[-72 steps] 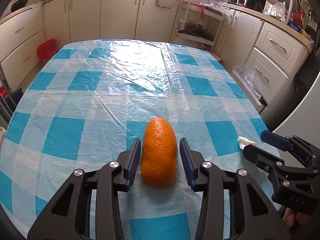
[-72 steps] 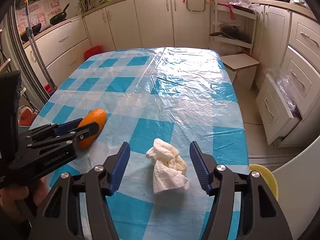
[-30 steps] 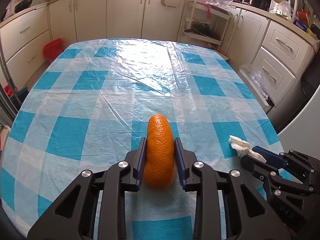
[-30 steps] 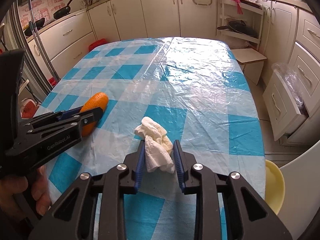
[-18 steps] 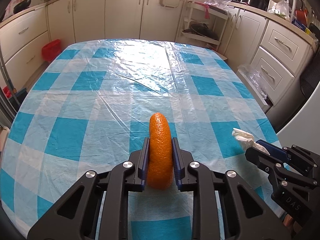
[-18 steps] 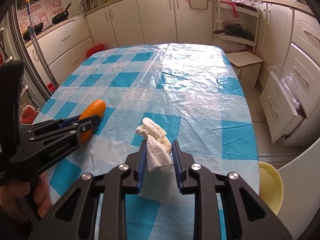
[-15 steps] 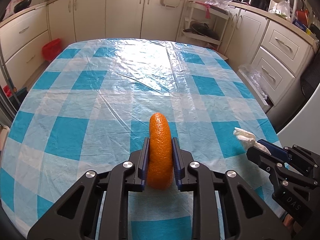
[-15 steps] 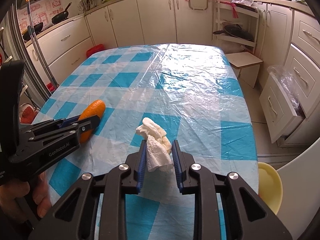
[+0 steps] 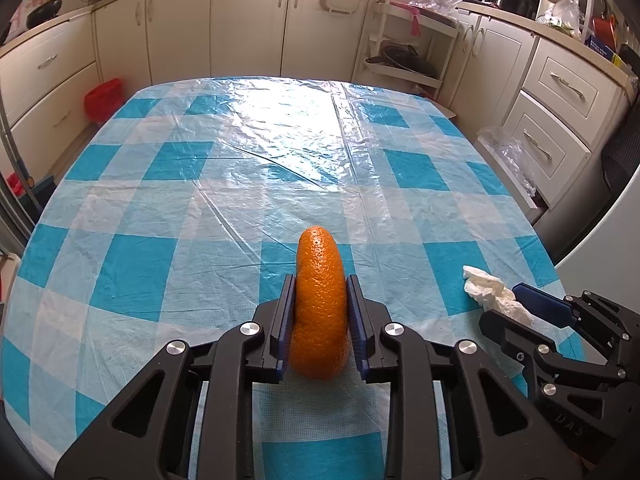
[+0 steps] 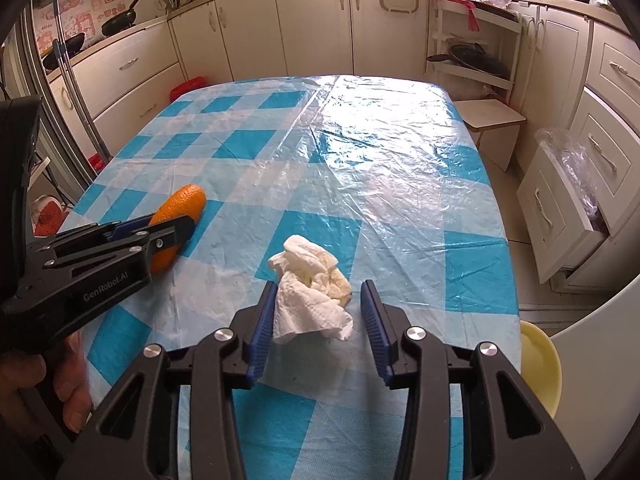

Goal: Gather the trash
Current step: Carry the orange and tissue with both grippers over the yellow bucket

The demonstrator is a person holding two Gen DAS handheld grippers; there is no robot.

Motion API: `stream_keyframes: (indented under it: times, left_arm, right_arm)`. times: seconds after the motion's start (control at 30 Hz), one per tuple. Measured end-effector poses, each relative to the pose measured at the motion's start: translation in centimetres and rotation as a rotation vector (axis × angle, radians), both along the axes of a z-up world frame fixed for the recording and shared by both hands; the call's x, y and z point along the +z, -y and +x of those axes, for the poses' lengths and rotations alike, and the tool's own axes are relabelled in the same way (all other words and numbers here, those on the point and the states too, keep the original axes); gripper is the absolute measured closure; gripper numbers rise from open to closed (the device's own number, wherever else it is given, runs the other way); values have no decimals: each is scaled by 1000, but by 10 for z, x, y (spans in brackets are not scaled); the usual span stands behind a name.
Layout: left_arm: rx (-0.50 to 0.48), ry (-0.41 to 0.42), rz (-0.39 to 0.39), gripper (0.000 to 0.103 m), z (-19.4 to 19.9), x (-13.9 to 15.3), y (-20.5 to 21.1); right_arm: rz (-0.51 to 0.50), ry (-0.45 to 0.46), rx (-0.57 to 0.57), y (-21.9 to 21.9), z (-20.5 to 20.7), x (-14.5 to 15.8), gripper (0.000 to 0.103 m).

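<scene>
My left gripper point(image 9: 320, 312) is shut on an orange peel point(image 9: 319, 304), squeezed narrow between the blue pads just above the checked tablecloth. The peel point(image 10: 176, 220) also shows in the right wrist view, held by the left gripper. My right gripper point(image 10: 318, 320) is open, its jaws apart on either side of a crumpled white paper napkin point(image 10: 310, 292) that lies on the cloth. The napkin point(image 9: 494, 294) shows at the right of the left wrist view, in front of the right gripper.
The table point(image 9: 240, 184) has a blue and white checked cloth under clear plastic. A yellow bowl point(image 10: 540, 364) sits below the table's right edge. An open drawer with a plastic bag point(image 10: 568, 172) is at the right. Cabinets surround the table.
My right gripper was shut on the napkin half a second ago and has now opened, leaving the napkin on the cloth. My left gripper stays shut on the orange peel.
</scene>
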State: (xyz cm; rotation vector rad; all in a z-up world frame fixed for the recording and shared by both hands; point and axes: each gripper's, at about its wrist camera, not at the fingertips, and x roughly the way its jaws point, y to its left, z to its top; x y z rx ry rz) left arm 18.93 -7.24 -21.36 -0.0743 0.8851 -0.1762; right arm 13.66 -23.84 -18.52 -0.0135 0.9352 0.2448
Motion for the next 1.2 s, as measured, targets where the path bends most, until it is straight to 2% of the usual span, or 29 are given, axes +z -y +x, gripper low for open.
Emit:
stream_keyframes:
  times: [0.1, 0.13, 0.17, 0.27, 1.2]
  left_arm:
    - [2, 3, -2, 80, 0, 0, 0]
    - [3, 3, -1, 80, 0, 0, 1]
    - [1, 4, 0, 81, 0, 0, 1]
    - [-3, 9, 5, 83, -1, 1, 1]
    - [8, 24, 21, 84, -3, 3, 0]
  right_arm:
    - [-9, 3, 6, -1, -1, 0, 64]
    - [-7, 3, 7, -1, -1, 0, 72]
    - [-7, 2, 8, -1, -1, 0, 75]
    - [1, 3, 6, 2, -1, 0, 77]
    - [65, 40, -38, 23, -7, 14, 77]
